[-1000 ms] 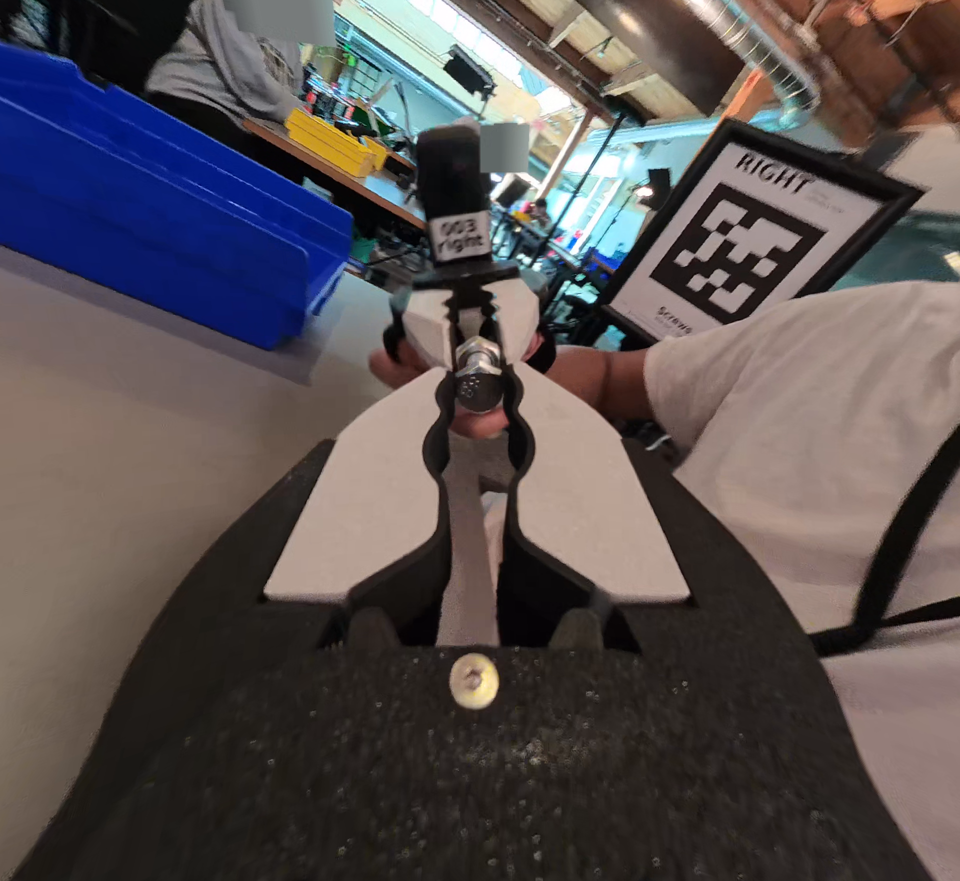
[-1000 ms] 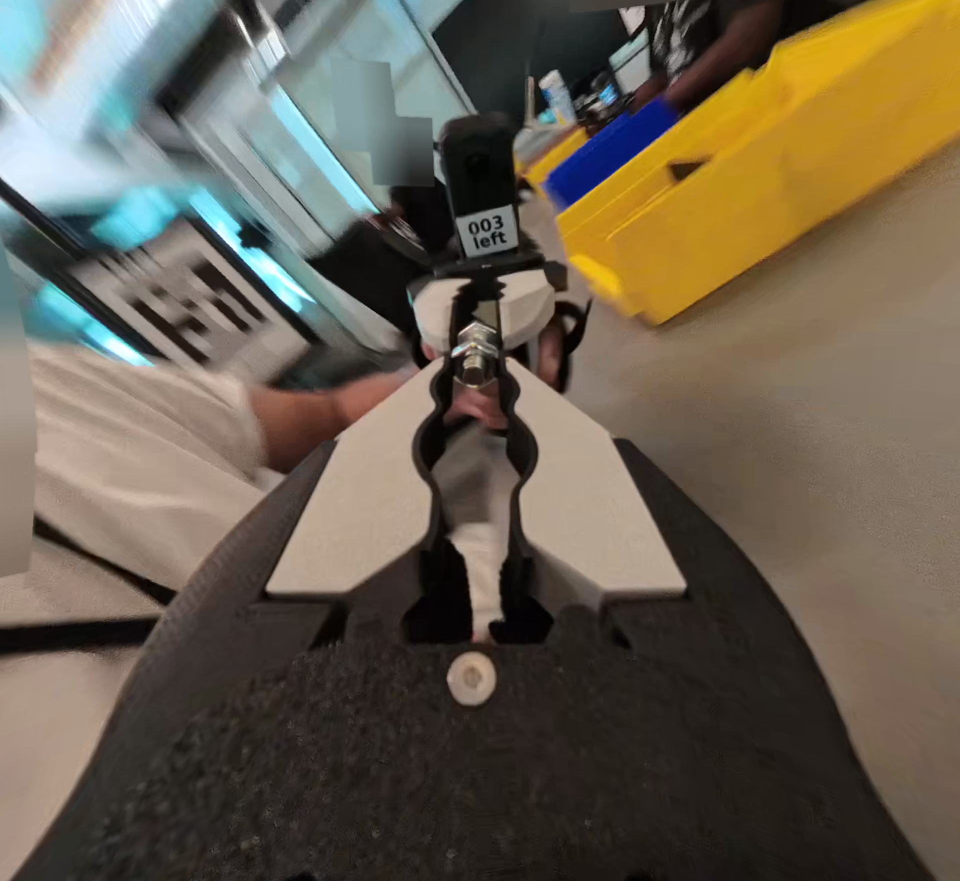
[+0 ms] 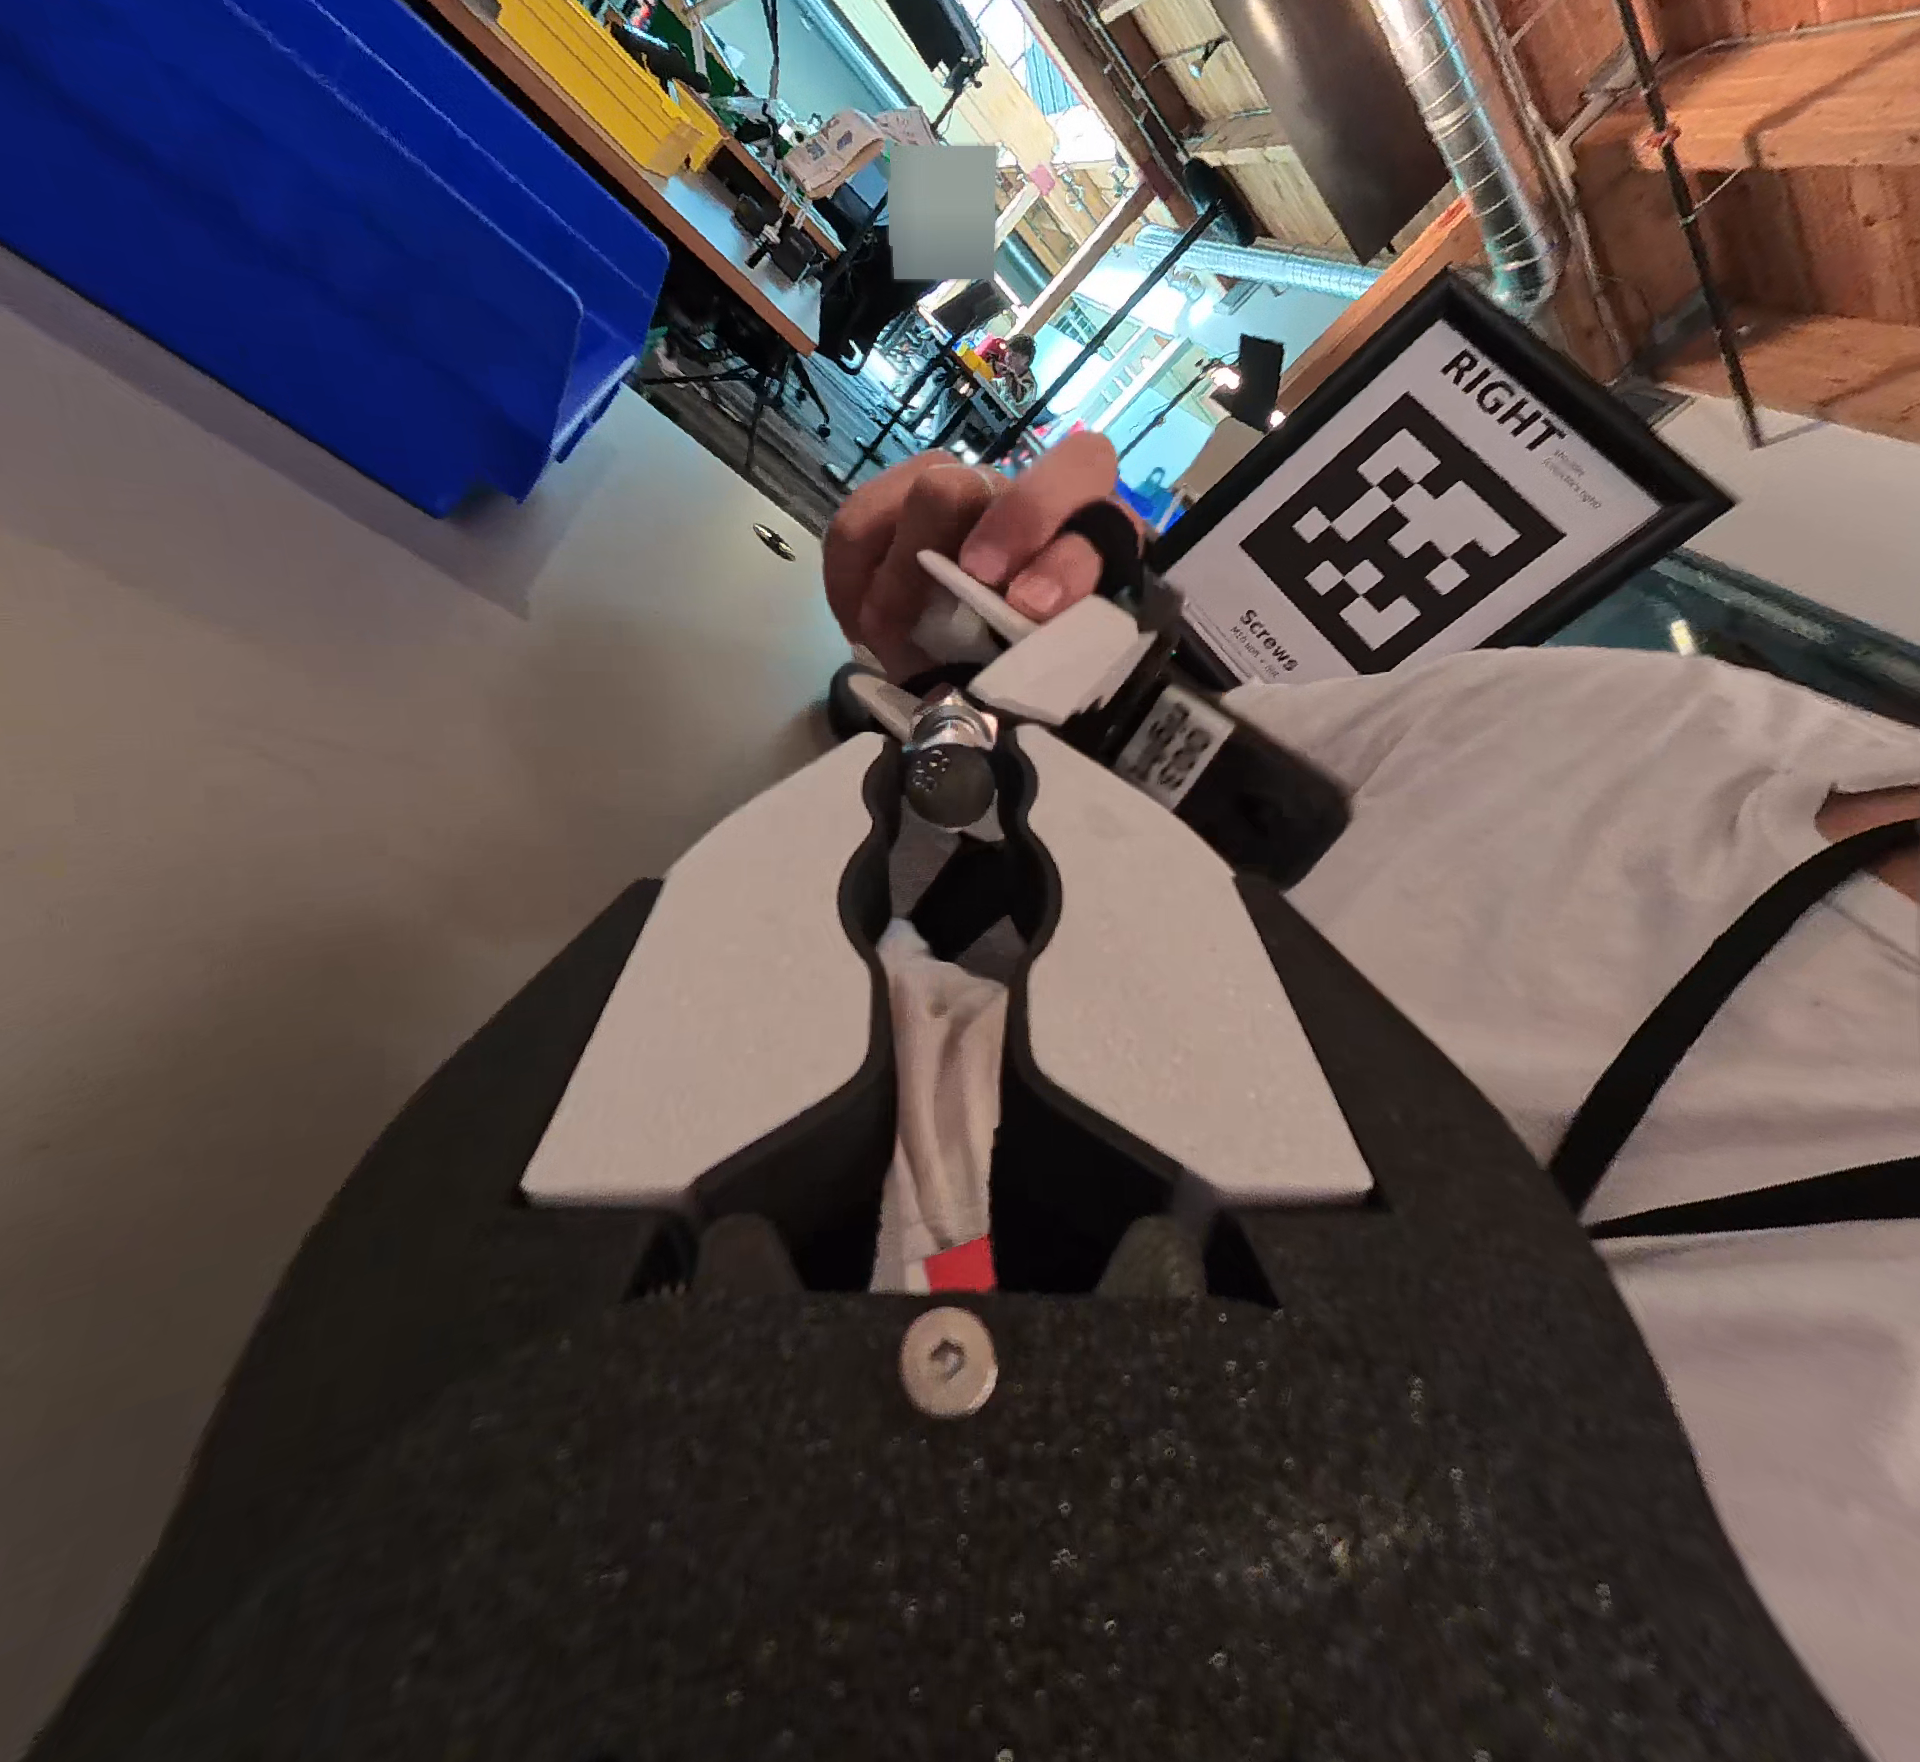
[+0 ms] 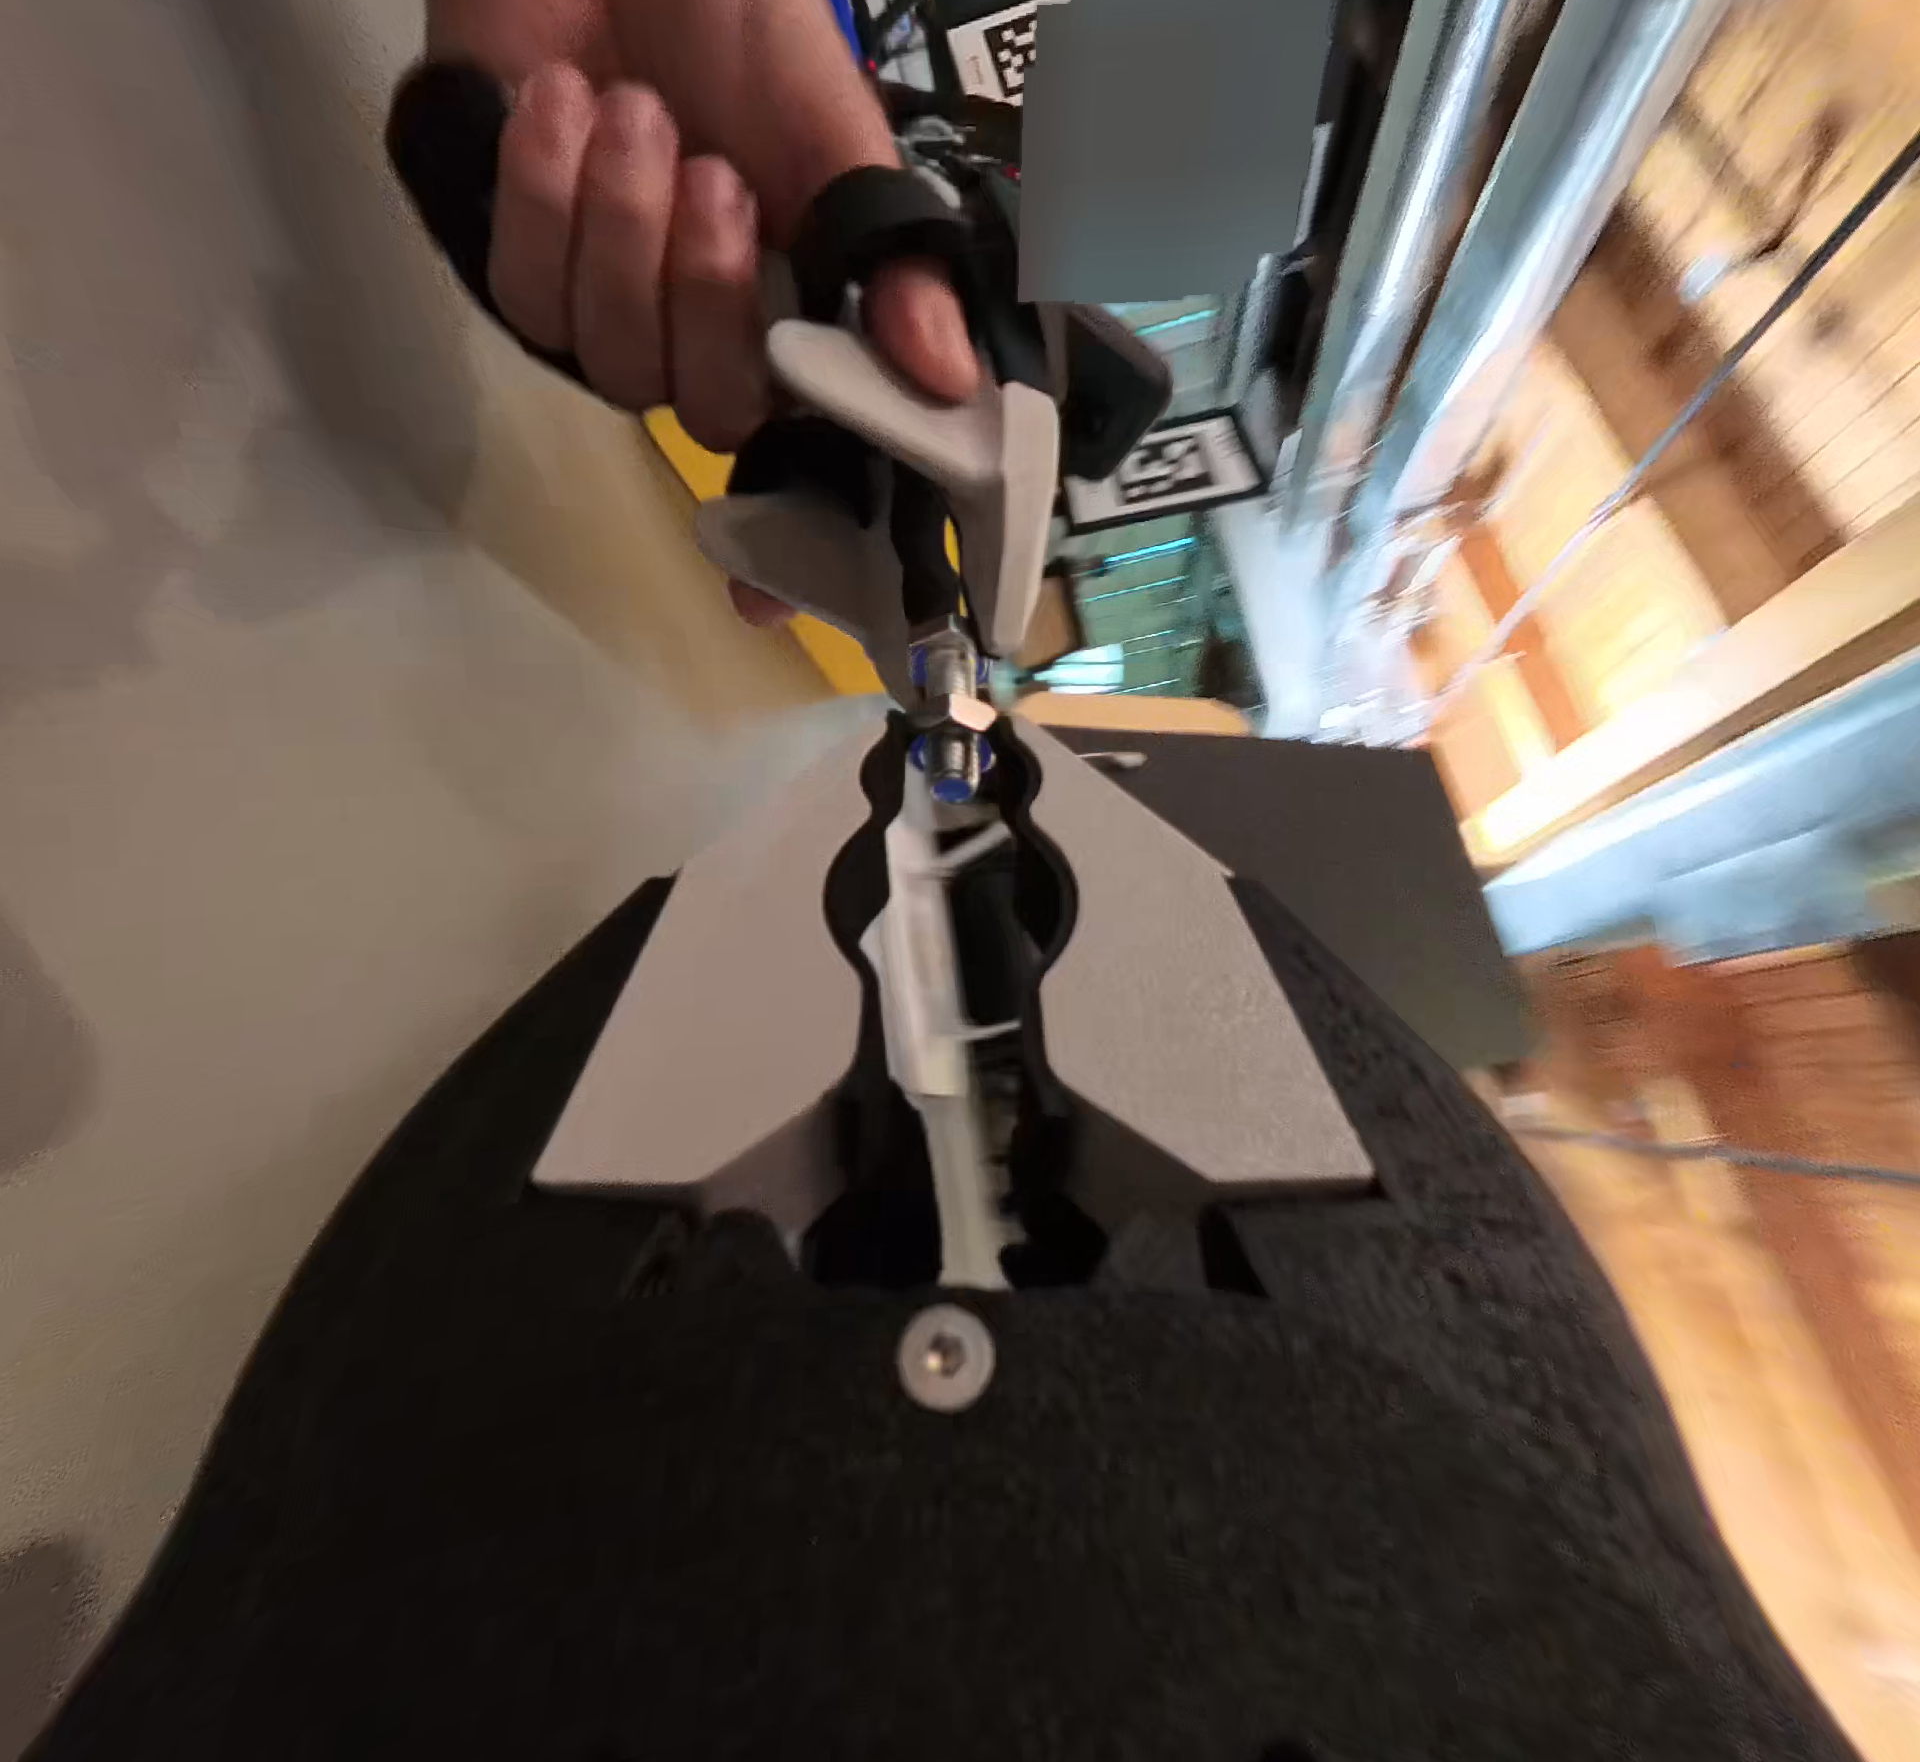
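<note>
In the left wrist view, my left gripper (image 3: 948, 777) is shut on the round head of a silver bolt (image 3: 948, 785) and holds it above the table. A silver hex nut (image 3: 951, 725) sits on the bolt's thread just beyond the head. My right gripper (image 3: 966, 704) faces mine, rolled onto its side, with its fingers closed on the nut. In the right wrist view, my right gripper (image 4: 951, 736) grips the nut (image 4: 961, 704) at its fingertips. The blue-tipped thread end (image 4: 948, 767) pokes in between the fingers. The left gripper (image 4: 940, 647) holds the far end of the bolt.
Blue bins (image 3: 260, 154) stand at the back left of the pale table (image 3: 208, 777). A small metal washer (image 3: 774, 540) lies near them. A framed marker sign (image 3: 1434, 538) stands to the right. A yellow bin (image 4: 717, 476) and a black mat (image 4: 1299, 881) lie beyond.
The right gripper has rolled about the bolt's axis from upright to lying on its side, and is still closed on the nut. The left gripper still holds the bolt head. Both views have tilted.
</note>
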### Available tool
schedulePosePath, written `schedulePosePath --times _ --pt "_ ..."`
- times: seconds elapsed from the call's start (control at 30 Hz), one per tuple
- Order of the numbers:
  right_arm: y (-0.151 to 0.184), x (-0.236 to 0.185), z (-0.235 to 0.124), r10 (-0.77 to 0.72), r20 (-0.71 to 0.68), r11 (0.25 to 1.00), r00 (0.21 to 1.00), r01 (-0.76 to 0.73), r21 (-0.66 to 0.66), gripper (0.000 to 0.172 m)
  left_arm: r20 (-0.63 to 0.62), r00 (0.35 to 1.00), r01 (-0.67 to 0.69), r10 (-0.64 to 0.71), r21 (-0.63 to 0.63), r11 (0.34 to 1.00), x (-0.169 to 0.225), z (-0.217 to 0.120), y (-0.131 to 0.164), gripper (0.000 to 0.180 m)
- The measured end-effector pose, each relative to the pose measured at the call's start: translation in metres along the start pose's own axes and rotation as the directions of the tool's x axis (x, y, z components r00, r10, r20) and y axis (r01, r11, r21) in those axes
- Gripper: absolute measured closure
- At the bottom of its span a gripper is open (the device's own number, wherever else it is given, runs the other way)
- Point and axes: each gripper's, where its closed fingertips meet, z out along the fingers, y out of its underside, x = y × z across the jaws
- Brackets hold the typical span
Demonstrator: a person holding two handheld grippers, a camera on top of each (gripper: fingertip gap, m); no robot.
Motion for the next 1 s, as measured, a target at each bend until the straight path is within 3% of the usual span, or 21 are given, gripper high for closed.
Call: schedulePosePath --times 0.07,0.1,0.13,0.2,0.27,0.33,0.37,0.43,0.5,0.6,0.63,0.7,0.77,0.83,0.87,0.9,1.0 --pt "-0.001 0.002 0.001 0.308 0.099 0.950 0.946 -0.311 0.015 0.155 0.023 0.997 -0.076 0.076 -0.002 0.997 0.002 -0.001 -0.002 0.164" --pt "-0.002 0.005 0.002 0.500 0.159 0.861 0.851 -0.508 0.011 0.155 0.034 0.992 -0.124 0.124 0.002 0.992 0.004 -0.001 -0.004 0.164" --pt "-0.003 0.007 0.003 0.684 0.229 0.713 0.692 -0.701 -0.012 0.155 0.050 0.983 -0.178 0.177 0.006 0.984 0.006 -0.002 -0.006 0.164" --pt "-0.006 0.010 0.005 0.900 0.373 0.285 0.227 -0.952 -0.108 0.155 0.086 0.954 -0.289 0.288 0.001 0.957 0.010 -0.003 -0.009 0.164" --pt "-0.007 0.014 0.007 0.858 0.451 -0.157 -0.248 -0.960 -0.230 0.155 0.117 0.927 -0.360 0.357 0.002 0.933 0.013 -0.005 -0.013 0.163" --pt "-0.006 0.015 0.009 0.674 0.445 -0.488 -0.590 -0.808 -0.331 0.155 0.146 0.903 -0.407 0.403 -0.005 0.914 0.012 -0.006 -0.014 0.163" --pt "-0.006 0.014 0.010 0.579 0.435 -0.585 -0.690 -0.723 -0.368 0.155 0.156 0.894 -0.424 0.420 -0.010 0.906 0.011 -0.006 -0.014 0.163" --pt "-0.005 0.011 0.010 0.471 0.408 -0.670 -0.782 -0.618 -0.411 0.155 0.154 0.896 -0.417 0.416 -0.026 0.909 0.010 -0.007 -0.012 0.163" --pt "-0.005 0.014 0.010 0.581 0.410 -0.616 -0.703 -0.709 -0.344 0.152 0.141 0.915 -0.380 0.377 -0.004 0.925 0.009 -0.007 -0.013 0.163" --pt "-0.004 0.021 0.005 0.810 0.428 -0.330 -0.402 -0.914 -0.234 0.128 0.114 0.946 -0.310 0.304 0.039 0.950 0.009 -0.009 -0.017 0.163" --pt "-0.003 0.022 0.004 0.872 0.422 -0.182 -0.247 -0.965 -0.187 0.123 0.096 0.957 -0.281 0.275 0.055 0.958 0.010 -0.010 -0.018 0.163" --pt "0.009 0.014 0.004 0.926 0.335 0.228 0.172 -0.965 -0.132 0.120 0.074 0.974 -0.219 0.213 0.083 0.972 0.008 -0.012 -0.021 0.163" --pt "0.021 0.009 0.003 0.779 0.220 0.619 0.587 -0.777 -0.115 0.119 0.044 0.988 -0.152 0.149 0.084 0.985 0.006 -0.012 -0.019 0.164" --pt "0.023 0.013 0.001 0.469 0.097 0.883 0.878 -0.463 -0.082 0.121 0.045 0.995 -0.097 0.094 0.082 0.992 0.001 -0.011 -0.017 0.164" --pt "0.022 0.014 0.000 0.268 0.042 0.961 0.962 -0.264 -0.082 0.121 0.031 0.998 -0.064 0.062 0.077 0.995 0.000 -0.010 -0.015 0.164" --pt "0.019 0.015 -0.001 0.087 -0.014 0.993 0.996 -0.088 -0.084 0.123 0.024 0.999 -0.033 0.032 0.080 0.996 -0.001 -0.009 -0.015 0.164" --pt "0.002 0.005 -0.004 -0.157 -0.055 0.987 0.986 0.154 -0.049 0.126 -0.017 0.999 0.037 -0.036 0.082 0.996 0.000 -0.007 -0.013 0.164"
